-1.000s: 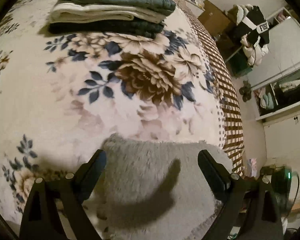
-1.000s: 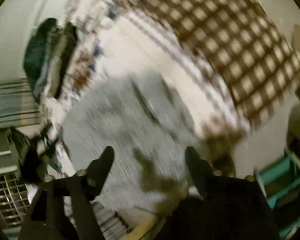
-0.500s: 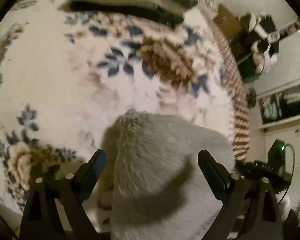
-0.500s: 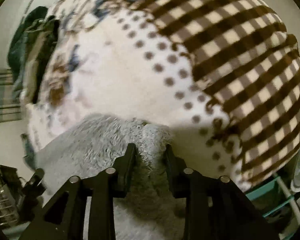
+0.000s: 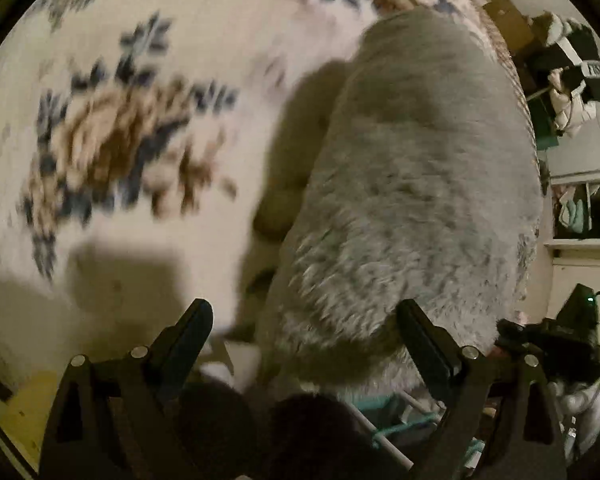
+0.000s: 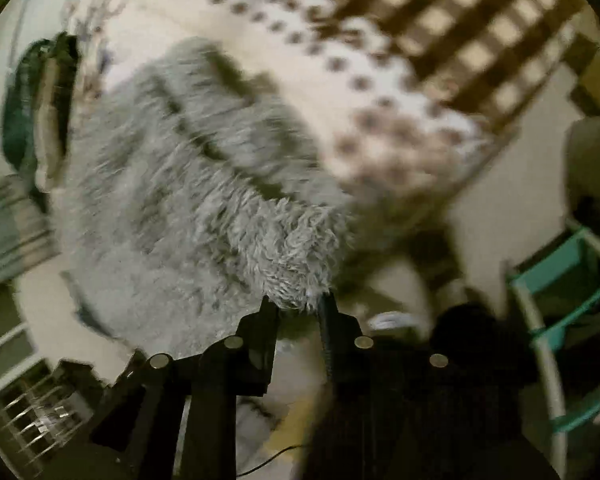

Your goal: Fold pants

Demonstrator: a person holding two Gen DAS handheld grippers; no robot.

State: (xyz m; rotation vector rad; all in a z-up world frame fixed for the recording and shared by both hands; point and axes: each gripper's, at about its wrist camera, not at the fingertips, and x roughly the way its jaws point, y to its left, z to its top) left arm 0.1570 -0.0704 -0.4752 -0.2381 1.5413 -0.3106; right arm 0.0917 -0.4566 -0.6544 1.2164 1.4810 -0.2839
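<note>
Floral bedding [image 5: 148,80] fills most of our left wrist view, cream with brown and blue flowers, blurred by motion. Our left gripper [image 5: 304,322] hangs above it with its jaws wide and nothing between them. The grey fluffy pants [image 5: 412,200] run from 6 o'clock up toward 1 o'clock, lifted off the bed enough to cast a shadow at their left edge. Shelves and clothes show at 3 o'clock.

From the right wrist view, our right gripper [image 6: 296,310] has its jaws narrow, clamped on a corner of the pants [image 6: 188,184], which spread away toward 10 o'clock. A stack of folded clothes [image 6: 40,104] sits at 9 o'clock, and checked bedding [image 6: 440,16] hangs at 1 o'clock. A green frame [image 6: 560,264] stands at 3 o'clock.

We judge the fold is under way: one corner is gripped, but the pants are not yet flat or squared, and the left gripper has yet to take hold.
</note>
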